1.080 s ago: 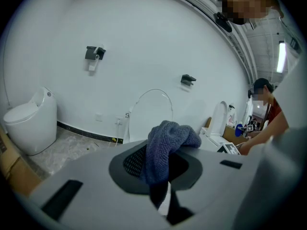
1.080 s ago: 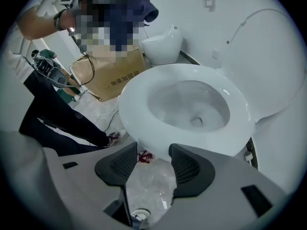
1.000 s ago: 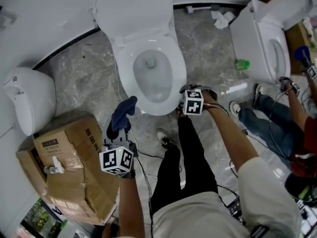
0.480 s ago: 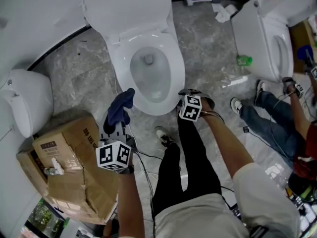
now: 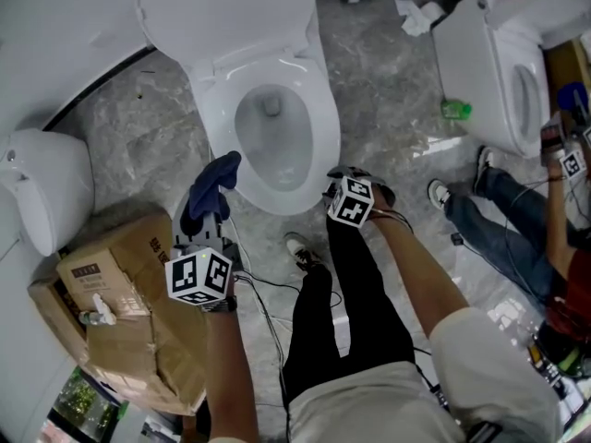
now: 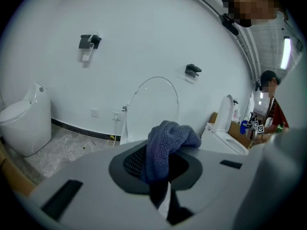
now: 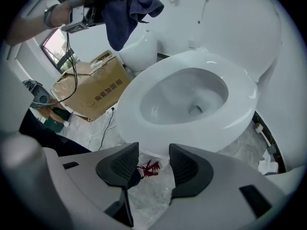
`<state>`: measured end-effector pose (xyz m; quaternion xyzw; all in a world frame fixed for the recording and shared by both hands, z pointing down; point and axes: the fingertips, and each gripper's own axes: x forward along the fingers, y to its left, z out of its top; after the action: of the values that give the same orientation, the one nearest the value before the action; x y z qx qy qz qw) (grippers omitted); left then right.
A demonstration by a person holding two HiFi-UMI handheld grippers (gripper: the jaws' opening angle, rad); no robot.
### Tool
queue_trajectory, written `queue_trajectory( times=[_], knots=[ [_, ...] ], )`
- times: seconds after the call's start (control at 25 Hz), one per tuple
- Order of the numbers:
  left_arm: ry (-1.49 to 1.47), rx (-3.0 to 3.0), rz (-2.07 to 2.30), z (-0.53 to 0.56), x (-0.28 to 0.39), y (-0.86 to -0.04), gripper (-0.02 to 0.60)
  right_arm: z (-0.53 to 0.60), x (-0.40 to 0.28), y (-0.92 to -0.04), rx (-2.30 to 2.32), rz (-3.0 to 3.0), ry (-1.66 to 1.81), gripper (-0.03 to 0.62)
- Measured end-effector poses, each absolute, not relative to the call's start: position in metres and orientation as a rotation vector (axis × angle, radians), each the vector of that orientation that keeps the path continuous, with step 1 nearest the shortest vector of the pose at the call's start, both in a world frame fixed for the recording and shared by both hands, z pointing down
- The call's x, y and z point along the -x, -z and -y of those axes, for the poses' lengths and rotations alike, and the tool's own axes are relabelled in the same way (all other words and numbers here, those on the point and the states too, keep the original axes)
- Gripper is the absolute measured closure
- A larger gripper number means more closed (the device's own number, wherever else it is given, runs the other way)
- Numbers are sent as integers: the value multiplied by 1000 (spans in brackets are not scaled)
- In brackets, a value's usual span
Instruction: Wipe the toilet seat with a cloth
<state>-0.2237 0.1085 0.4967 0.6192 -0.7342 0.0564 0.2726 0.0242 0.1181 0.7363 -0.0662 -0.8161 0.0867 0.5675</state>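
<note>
Looking down in the head view: a white toilet sits at upper centre, its lid (image 5: 222,12) raised and the toilet seat (image 5: 214,123) down on the bowl. The left gripper (image 5: 205,224) is at centre left, just beside the seat's lower-left edge, with a dark blue cloth (image 5: 211,190) bunched up out of its tip. The cloth is clear of the seat and not touching it. The right gripper (image 5: 340,181) is at the bowl's lower-right front edge, pointing steeply down. A cardboard box (image 5: 129,312) lies at lower left on the grey marble floor (image 5: 138,137). A second toilet (image 5: 489,63) stands at upper right.

Left gripper view: the jaws are clamped on the cloth. Its knitted fold stands up between the pads at frame centre. The upright lid shows behind it against a white wall (image 6: 144,32).

Right gripper view: the jaws stand apart and have just been closing a little. Nothing is held between them. Through the gap only the floor and a small red mark (image 7: 149,168) show. The seat's front rim fills the frame just above the pads. The cloth hangs from the left gripper at upper left, above the box.
</note>
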Motion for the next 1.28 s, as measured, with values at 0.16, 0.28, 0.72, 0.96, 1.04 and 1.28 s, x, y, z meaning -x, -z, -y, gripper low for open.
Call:
queue_trajectory(
  times=[0.16, 0.28, 0.72, 0.96, 1.04, 1.28],
  knots=[
    [-148, -1654, 2000, -96, 238, -507, 540, -115, -24, -731, 105, 1952, -311, 387],
    [-118, -1639, 2017, -79, 249, -521, 540, -93, -11, -714, -32, 2037, -446, 424],
    [3, -1551, 2052, -7, 284, -583, 540, 28, 51, -618, -321, 2417, -520, 557],
    [87, -1534, 2088, 22, 302, -612, 540, 84, 54, -590, -485, 2524, -574, 559],
    [123, -1526, 2111, 30, 308, -619, 540, 100, 53, -581, -541, 2558, -591, 559],
    [152, -1529, 2147, 54, 314, -646, 540, 122, 45, -566, -625, 2620, -591, 559]
  ],
)
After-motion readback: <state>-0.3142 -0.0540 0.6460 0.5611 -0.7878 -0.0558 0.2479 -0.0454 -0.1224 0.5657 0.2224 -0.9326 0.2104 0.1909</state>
